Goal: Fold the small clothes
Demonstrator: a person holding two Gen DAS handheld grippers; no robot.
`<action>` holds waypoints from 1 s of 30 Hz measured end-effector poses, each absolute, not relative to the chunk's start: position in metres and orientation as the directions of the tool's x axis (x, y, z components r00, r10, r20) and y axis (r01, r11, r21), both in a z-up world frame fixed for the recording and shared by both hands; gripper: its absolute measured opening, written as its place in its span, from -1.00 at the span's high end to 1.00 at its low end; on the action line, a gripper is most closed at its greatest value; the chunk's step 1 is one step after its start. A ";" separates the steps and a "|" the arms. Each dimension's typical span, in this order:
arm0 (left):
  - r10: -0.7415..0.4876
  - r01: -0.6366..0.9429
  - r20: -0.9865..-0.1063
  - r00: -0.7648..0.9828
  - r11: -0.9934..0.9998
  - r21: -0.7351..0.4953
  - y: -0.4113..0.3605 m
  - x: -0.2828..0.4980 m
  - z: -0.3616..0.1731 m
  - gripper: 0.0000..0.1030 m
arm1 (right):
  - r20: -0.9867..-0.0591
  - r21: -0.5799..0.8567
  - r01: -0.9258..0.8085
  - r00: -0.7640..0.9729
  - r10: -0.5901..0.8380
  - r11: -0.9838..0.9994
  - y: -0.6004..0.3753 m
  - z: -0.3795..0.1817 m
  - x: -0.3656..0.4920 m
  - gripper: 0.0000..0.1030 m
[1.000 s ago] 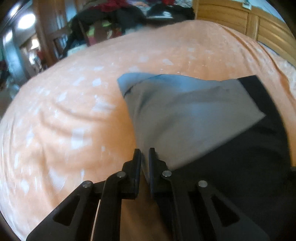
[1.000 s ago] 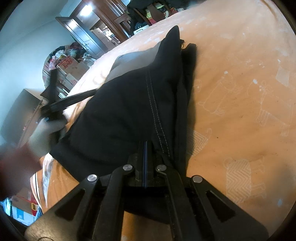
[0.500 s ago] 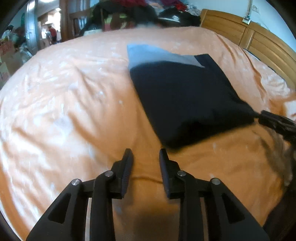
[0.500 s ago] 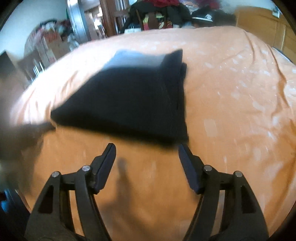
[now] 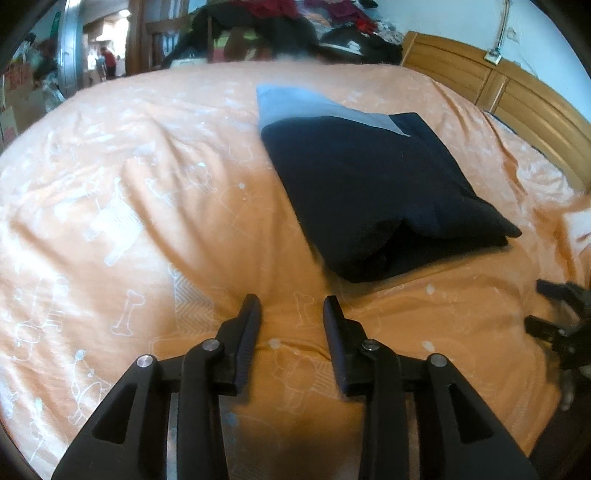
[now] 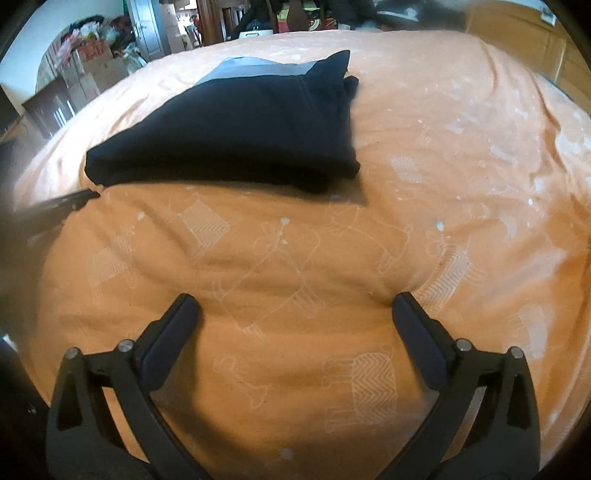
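Bedroom, daylight, cluttered edges.
Bed (image 5: pixel 155 192) under an orange sheet printed with white animal and bone outlines; wooden headboard (image 5: pixel 517 92) to the right against a pale wall with a socket and cable. Heap of clothes (image 5: pixel 295 22) past the far edge, wooden doorway (image 5: pixel 136 40) behind, stacked cardboard boxes (image 6: pixel 92 66) and a dark cabinet (image 6: pixel 48 107) on the left.

Both handheld tools are matte black plastic. The left gripper (image 5: pixel 291 310) has two ribbed fingers on open triangular arms, pinned with round silver screws. The right gripper (image 6: pixel 295 314) matches it, with smoother, broader pads (image 6: pixel 170 339).
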State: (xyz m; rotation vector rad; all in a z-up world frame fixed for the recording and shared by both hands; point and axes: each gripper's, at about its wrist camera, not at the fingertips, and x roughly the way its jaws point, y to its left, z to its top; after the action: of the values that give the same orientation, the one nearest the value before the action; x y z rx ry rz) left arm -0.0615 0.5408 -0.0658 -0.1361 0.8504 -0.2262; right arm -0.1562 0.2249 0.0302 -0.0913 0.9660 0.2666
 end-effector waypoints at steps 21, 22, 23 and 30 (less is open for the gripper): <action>-0.258 0.141 -0.729 0.634 0.966 -0.218 0.542 -0.059 -0.064 0.26 | -0.801 0.045 -0.271 0.565 0.197 0.961 0.224 0.030 -0.166 -1.00; -0.252 0.140 -0.730 0.635 0.967 -0.211 0.540 -0.060 -0.064 0.26 | -0.802 0.042 -0.274 0.564 0.196 0.961 0.225 0.030 -0.166 -1.00; -0.249 0.140 -0.731 0.635 0.968 -0.209 0.540 -0.060 -0.064 0.25 | -0.802 0.041 -0.277 0.564 0.197 0.960 0.225 0.030 -0.167 -1.00; -0.235 0.138 -0.735 0.636 0.972 -0.191 0.538 -0.060 -0.063 0.25 | -0.800 0.048 -0.271 0.565 0.199 0.962 0.225 0.030 -0.168 -1.00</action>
State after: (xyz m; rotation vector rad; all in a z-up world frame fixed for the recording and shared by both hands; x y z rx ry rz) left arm -0.0603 0.5380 -0.0626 -0.1213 0.8560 -0.2139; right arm -0.1683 0.2248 0.0300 -0.0830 0.9298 0.2765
